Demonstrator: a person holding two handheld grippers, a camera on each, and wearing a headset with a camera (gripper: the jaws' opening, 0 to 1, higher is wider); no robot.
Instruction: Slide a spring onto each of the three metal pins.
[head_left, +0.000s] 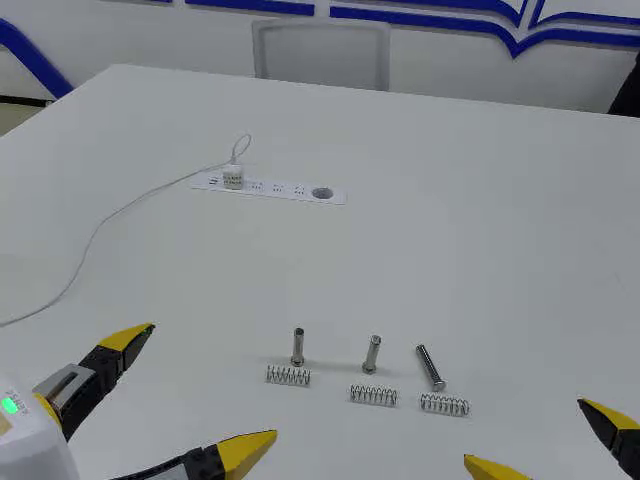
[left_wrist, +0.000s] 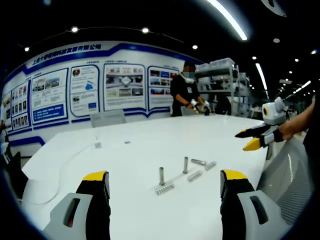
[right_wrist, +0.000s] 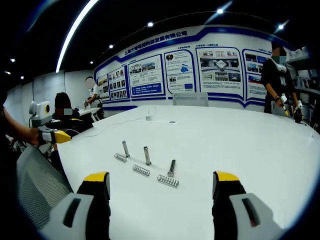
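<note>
While L claw (left_wrist: 164, 175) & R claw (right_wrist: 161, 176) gape apart, left gripper view catches person (left_wrist: 186, 92) beyond pins (left_wrist: 185, 164).

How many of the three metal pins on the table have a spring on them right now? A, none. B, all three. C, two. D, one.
A: the left spring, middle spring and right spring all lie on the table in front of the pins, none slid over one.
</note>
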